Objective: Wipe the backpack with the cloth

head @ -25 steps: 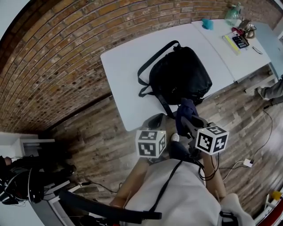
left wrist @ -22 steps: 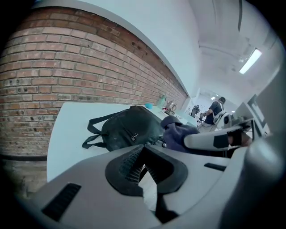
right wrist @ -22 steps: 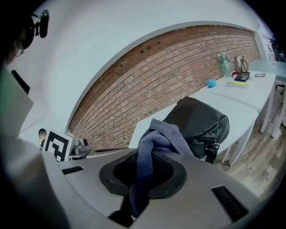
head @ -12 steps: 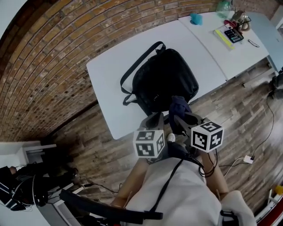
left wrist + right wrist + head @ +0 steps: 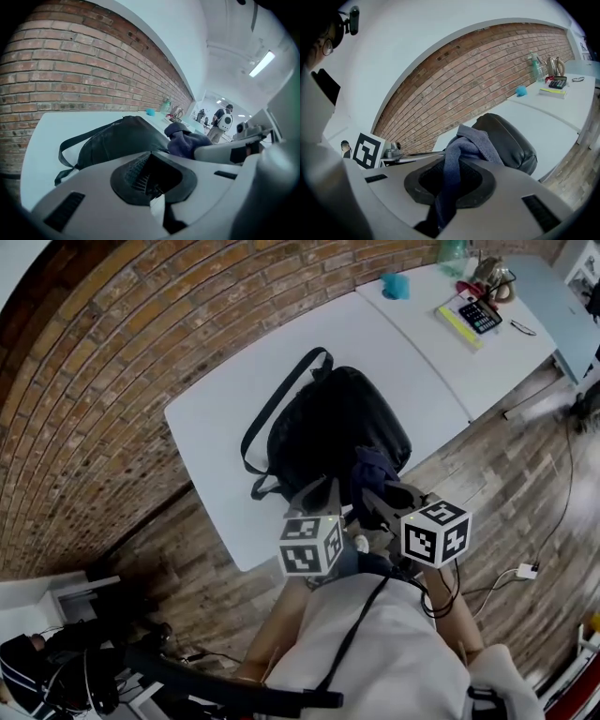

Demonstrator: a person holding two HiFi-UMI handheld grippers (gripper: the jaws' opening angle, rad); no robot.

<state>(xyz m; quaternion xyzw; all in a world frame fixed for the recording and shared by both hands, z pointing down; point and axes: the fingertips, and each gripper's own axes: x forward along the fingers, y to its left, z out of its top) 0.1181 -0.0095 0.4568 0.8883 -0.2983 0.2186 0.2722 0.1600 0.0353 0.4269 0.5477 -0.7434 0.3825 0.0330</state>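
A black backpack [image 5: 328,432] lies flat on the white table [image 5: 211,423], its strap looped toward the brick wall. My right gripper [image 5: 380,495] is shut on a dark blue cloth [image 5: 373,470], which hangs over the backpack's near edge. In the right gripper view the cloth [image 5: 461,150] runs up between the jaws of the right gripper [image 5: 450,180], with the backpack [image 5: 506,140] just behind it. My left gripper [image 5: 319,498] sits beside it at the table's near edge. In the left gripper view, the left gripper [image 5: 150,176] is shut on nothing, with the backpack [image 5: 117,140] and cloth [image 5: 185,143] ahead.
A second white table [image 5: 487,362] adjoins on the right, carrying a teal object [image 5: 395,285], a calculator [image 5: 480,317] on a yellow pad and bottles. The brick wall [image 5: 112,352] runs behind. Cables and a power strip [image 5: 525,570] lie on the wooden floor. A person [image 5: 224,121] stands far off.
Both grippers and the cloth have come closer to the backpack; the cloth now overlaps its near edge. The tables have shifted left and down in the head view.
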